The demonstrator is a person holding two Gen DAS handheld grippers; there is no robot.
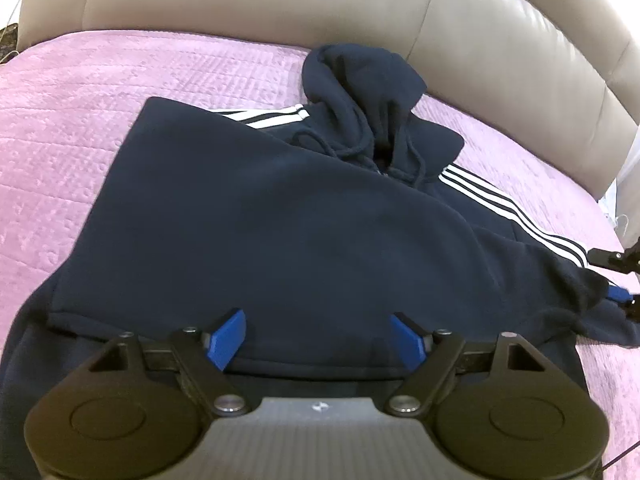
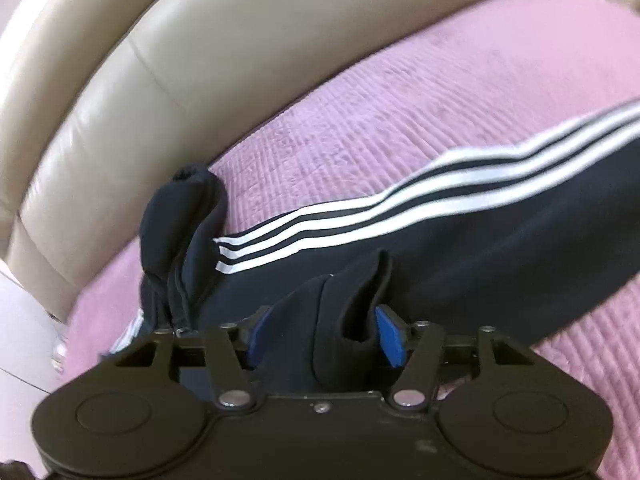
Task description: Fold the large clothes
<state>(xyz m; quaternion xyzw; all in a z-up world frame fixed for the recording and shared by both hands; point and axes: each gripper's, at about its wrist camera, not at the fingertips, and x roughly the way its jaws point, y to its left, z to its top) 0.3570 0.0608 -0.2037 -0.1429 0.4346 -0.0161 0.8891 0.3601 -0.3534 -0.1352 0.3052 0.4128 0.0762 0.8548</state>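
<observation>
Left wrist view takes in the whole bed (image 1: 80,120) and its beige headboard (image 1: 260,4), with the navy hoodie (image 1: 280,208) spread flat on the pink cover — body folded over itself, hood (image 1: 360,80) toward the headboard, likely laid out so for the next fold. The left gripper (image 1: 320,336) hangs released over the near hem, nothing between its jaws. Only the right wrist view shows the right gripper (image 2: 320,332) spread wide around a bunched cuff (image 2: 352,300) of the striped sleeve (image 2: 440,216) — not clamped.
</observation>
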